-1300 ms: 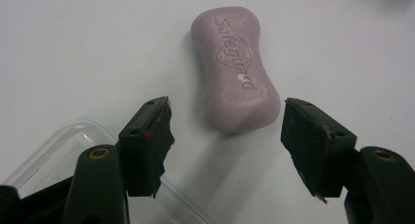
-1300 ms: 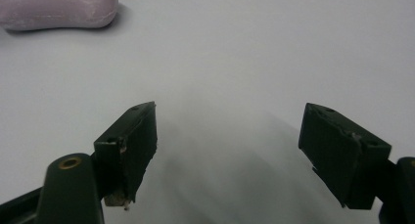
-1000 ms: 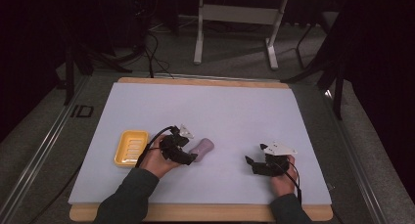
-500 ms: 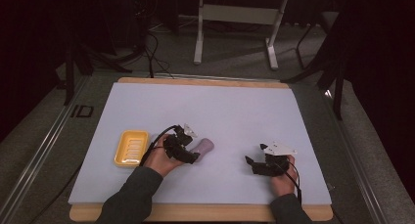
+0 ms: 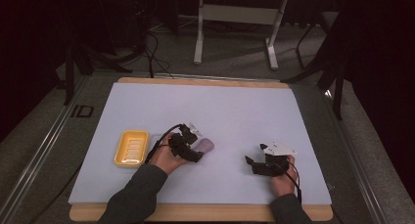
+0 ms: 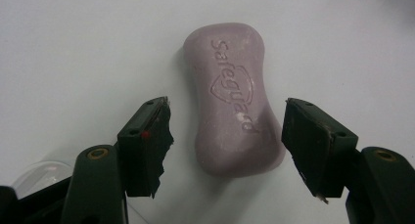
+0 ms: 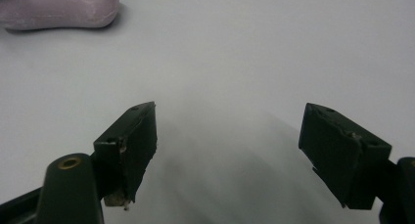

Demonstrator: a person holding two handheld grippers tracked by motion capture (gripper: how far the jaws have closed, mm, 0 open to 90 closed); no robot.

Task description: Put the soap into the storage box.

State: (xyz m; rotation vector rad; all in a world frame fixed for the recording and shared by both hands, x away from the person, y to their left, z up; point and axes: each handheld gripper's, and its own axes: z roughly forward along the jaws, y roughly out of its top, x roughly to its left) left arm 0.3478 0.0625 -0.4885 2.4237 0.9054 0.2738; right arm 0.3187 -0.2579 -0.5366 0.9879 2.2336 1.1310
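While both the left gripper (image 6: 226,136) and right gripper (image 7: 227,150) stood open, the waxy soap bar (image 6: 232,97) near the desk's front edge risked squirting free if pinched off-centre

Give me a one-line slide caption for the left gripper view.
Open left gripper straddles a purple soap bar lying flat on the white table, pads clear of both sides.

The high view looked forward and down over the table (image 5: 147,101) from the person's side. Each gripper view rode low and close, facing along its jaws. All three shared the soap bar (image 6: 232,97): at 12 o'clock for the left, 10 o'clock for the right.
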